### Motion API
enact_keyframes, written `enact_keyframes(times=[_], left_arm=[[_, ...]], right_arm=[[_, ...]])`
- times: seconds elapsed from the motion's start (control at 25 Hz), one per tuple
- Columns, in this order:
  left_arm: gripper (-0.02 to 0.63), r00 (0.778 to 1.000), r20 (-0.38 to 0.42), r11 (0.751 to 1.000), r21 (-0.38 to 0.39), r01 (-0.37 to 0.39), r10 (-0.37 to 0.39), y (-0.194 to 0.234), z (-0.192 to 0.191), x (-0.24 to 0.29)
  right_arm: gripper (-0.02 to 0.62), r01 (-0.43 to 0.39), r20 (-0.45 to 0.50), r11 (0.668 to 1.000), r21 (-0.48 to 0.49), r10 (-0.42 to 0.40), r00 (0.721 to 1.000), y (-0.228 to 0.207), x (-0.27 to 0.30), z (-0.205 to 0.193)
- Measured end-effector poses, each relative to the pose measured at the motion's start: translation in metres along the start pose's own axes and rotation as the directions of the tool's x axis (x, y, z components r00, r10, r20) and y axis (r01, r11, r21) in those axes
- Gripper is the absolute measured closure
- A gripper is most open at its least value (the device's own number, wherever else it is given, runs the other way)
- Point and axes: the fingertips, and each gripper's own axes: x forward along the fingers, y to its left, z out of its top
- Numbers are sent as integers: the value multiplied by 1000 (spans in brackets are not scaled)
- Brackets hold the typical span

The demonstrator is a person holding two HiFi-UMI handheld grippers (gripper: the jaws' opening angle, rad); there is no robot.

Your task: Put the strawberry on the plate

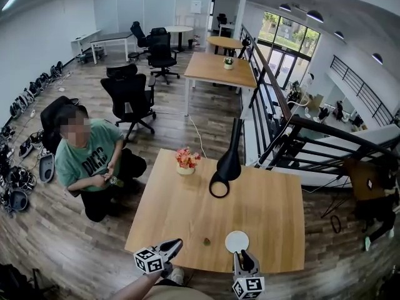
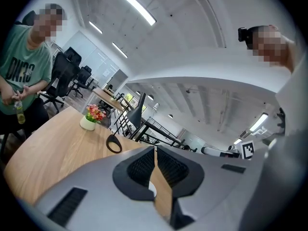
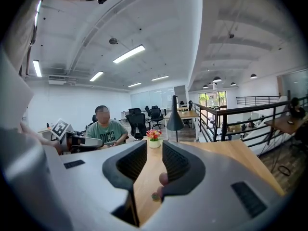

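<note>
In the head view a small red and green strawberry [image 1: 206,241] lies on the wooden table [image 1: 181,217] near its front edge. A round white plate [image 1: 237,241] sits just right of it, apart from it. My left gripper [image 1: 171,249] hovers at the front edge, left of the strawberry, its jaws together and empty. My right gripper [image 1: 247,265] is just in front of the plate, jaws a little apart with nothing held. In the right gripper view a small red-green thing, seemingly the strawberry [image 3: 154,195], shows low in the gap on the table beyond.
A black lamp [image 1: 226,161] with a ring-shaped base and a white pot of flowers [image 1: 186,161] stand at the table's far side. A person in a green shirt [image 1: 87,161] crouches left of the table. A dark railing [image 1: 294,136] runs along the right.
</note>
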Motion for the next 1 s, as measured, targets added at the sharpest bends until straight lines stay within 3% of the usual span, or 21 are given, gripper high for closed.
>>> enact_keyframes(times=[0.56,1.0], left_arm=[[601,999,-31,999,-35,17,-19,40,20,35],[601,998,-43,999,-12,-47,46,53,24,49]], right_arm=[[509,-8,-76,1000,-12,7,997,-5,66,-5],[509,-146,-118,989,-26,142,983,4,108,-15]])
